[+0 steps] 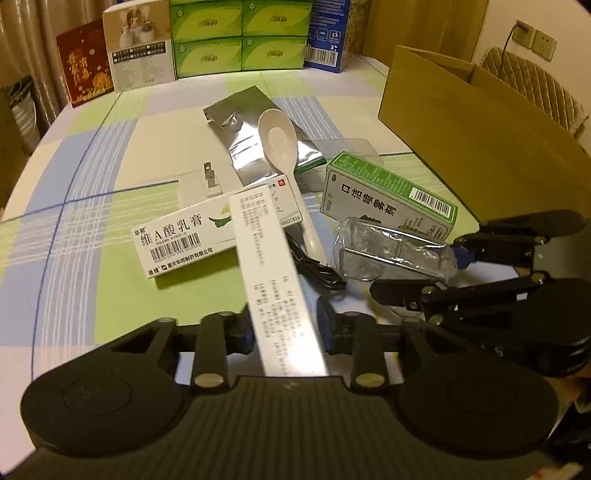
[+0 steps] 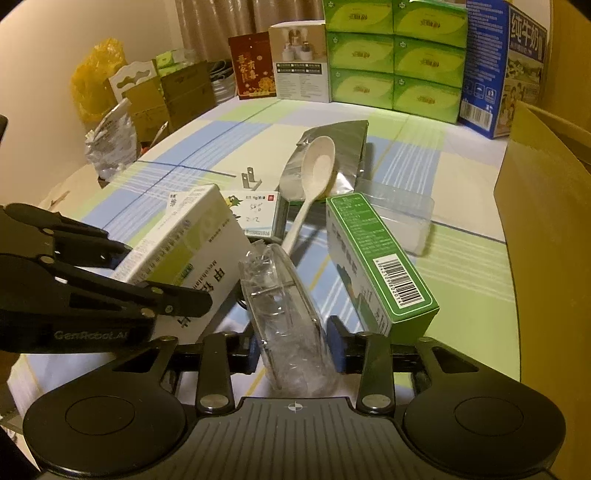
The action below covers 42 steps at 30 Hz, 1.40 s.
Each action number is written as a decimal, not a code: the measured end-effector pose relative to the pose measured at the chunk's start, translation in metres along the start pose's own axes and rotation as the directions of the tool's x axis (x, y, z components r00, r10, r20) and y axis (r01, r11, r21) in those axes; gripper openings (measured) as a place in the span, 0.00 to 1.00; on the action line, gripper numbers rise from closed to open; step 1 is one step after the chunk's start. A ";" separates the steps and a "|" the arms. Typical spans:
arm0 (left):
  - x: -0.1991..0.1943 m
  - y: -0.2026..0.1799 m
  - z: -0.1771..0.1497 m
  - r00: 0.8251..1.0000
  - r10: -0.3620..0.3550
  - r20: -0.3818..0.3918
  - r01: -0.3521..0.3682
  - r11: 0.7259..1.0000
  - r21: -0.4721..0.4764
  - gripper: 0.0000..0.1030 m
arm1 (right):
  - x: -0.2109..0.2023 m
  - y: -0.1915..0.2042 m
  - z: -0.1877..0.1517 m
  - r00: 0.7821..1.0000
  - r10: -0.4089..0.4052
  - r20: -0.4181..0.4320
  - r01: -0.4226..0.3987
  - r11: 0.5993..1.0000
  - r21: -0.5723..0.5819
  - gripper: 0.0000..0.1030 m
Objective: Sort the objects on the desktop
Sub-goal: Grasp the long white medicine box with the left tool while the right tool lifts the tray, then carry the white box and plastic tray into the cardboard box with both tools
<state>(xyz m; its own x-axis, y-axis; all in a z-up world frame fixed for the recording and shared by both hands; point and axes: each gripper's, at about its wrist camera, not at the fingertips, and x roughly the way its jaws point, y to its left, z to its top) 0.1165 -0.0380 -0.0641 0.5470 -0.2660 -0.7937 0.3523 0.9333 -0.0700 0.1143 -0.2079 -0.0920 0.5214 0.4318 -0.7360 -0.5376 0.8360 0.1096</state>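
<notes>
Setting: home, dining or living room. Evidence: round table (image 1: 74, 206) under checked green, blue and cream tablecloth; curtains (image 2: 207, 26) behind; quilted chair back (image 1: 535, 88) beside wall socket (image 1: 533, 40) with plug in it. Household stock along far table edge: stacked green tissue boxes (image 2: 395, 55), blue milk carton case (image 2: 502, 66), red festive gift box (image 2: 253, 66), white appliance box (image 2: 301, 62). Open cardboard box (image 1: 461, 125) at table side. More cartons and yellow plastic bag (image 2: 92, 77) against wall.

Ahead of my claw, the checked bench (image 1: 92, 177) carries a foil pouch (image 1: 258, 147), ointment box (image 1: 177, 240), green carton (image 1: 388, 199), and brown cardboard box (image 1: 480, 147).
</notes>
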 end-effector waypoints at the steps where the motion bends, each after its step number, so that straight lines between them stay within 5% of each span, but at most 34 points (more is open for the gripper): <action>1: 0.000 0.000 0.000 1.000 0.000 0.000 0.000 1.000 -0.001 0.24 | 0.000 0.000 0.001 1.000 -0.001 0.002 0.001 1.000 0.001 0.24; 24: -0.041 -0.018 0.024 0.995 -0.009 0.096 0.013 0.999 -0.037 0.20 | -0.054 -0.005 0.011 0.983 -0.104 0.152 0.096 0.994 0.059 0.23; 42: -0.084 -0.111 0.081 0.963 -0.155 0.220 0.145 0.988 0.060 0.20 | -0.154 -0.044 0.023 0.911 -0.288 0.293 0.236 0.951 0.202 0.23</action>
<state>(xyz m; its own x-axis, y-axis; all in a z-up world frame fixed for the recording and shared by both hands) 0.0931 -0.1385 0.0593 0.6394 -0.4538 -0.6207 0.4731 0.8685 -0.1476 0.0729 -0.3037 0.0323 0.8247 0.2518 -0.5064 -0.2545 0.9649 0.0652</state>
